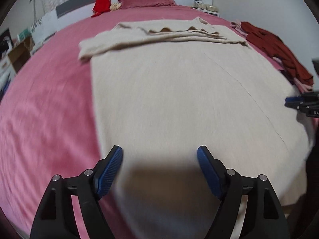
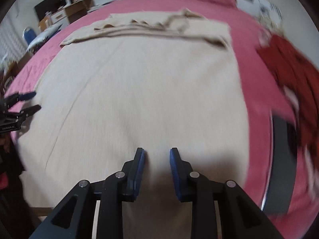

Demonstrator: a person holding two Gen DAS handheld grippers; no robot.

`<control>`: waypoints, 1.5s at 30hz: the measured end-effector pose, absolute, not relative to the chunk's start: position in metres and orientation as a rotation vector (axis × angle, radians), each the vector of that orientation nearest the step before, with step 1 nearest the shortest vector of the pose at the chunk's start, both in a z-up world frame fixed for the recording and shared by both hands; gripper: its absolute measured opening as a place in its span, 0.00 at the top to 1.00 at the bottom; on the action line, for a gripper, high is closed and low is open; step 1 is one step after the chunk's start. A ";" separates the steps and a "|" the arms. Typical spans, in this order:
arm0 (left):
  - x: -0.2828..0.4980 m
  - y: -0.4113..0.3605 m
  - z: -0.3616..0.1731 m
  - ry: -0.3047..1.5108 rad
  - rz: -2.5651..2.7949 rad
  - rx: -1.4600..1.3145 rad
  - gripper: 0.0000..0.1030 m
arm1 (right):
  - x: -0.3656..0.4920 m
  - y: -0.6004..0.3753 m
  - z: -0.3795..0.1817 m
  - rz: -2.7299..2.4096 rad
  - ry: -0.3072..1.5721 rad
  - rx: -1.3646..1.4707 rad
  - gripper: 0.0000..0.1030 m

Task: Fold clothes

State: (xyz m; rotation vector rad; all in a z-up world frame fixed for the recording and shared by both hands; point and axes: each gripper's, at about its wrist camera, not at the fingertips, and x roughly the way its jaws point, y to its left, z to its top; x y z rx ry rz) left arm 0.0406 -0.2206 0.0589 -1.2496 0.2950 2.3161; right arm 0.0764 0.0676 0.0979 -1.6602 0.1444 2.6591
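Nearest the cameras, the left hand-held gripper (image 1: 159, 155) stands with its jaws wide apart over the near edge of the beige garment (image 1: 189, 99), nothing between the pads. The right hand-held gripper (image 2: 157, 155) hangs over the same near hem with a narrow gap between its jaws, and no cloth can be seen pinched in that gap — so neither one holds anything.

The garment lies flat on the pink bed (image 1: 49, 109), its body spread smooth and its sleeves (image 1: 159, 33) already laid across the far end in a loose, wavy stack.

The likely next step is to take the near hem and carry it over. The risks, as I judge them:

- The right jaws look too close together to take a doubled hem; they may skid over the knit and bunch it.
- Uneven grips at the two corners would drag the fold askew.
- A fast lift could pull the stacked sleeves out of place — they sit loosely.
- The rust-red garment (image 2: 289, 75) lies just beside the right edge, and a wide swing might catch it.

Both views are blurred, so the exact hem line is hard to place.
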 end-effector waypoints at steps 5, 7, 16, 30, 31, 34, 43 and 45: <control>0.050 -0.241 0.079 0.091 2.407 -1.238 0.24 | 0.098 0.073 0.131 2.732 0.344 -1.547 0.75; 0.048 -0.238 0.081 0.005 2.413 -1.202 0.24 | 0.076 0.056 0.140 2.818 0.361 -1.504 0.75; 0.062 -0.196 0.058 0.512 2.202 -1.435 0.22 | 0.068 -0.037 0.096 2.886 -0.018 -1.811 0.71; 0.056 -0.226 0.056 0.442 2.167 -1.601 0.22 | 0.120 0.003 0.102 2.875 -0.118 -2.003 0.70; 0.057 -0.225 0.054 0.480 2.154 -1.605 0.21 | 0.125 0.005 0.093 2.849 -0.166 -2.047 0.70; 0.059 -0.235 0.066 0.422 2.146 -1.590 0.21 | 0.144 0.028 0.096 2.862 -0.168 -2.098 0.70; 0.038 -0.274 0.063 -0.011 2.084 -1.641 0.21 | 0.146 0.222 0.111 2.674 0.593 -1.932 0.70; 0.037 -0.273 0.057 -0.034 2.069 -1.648 0.17 | 0.145 0.238 0.100 2.632 0.675 -1.962 0.70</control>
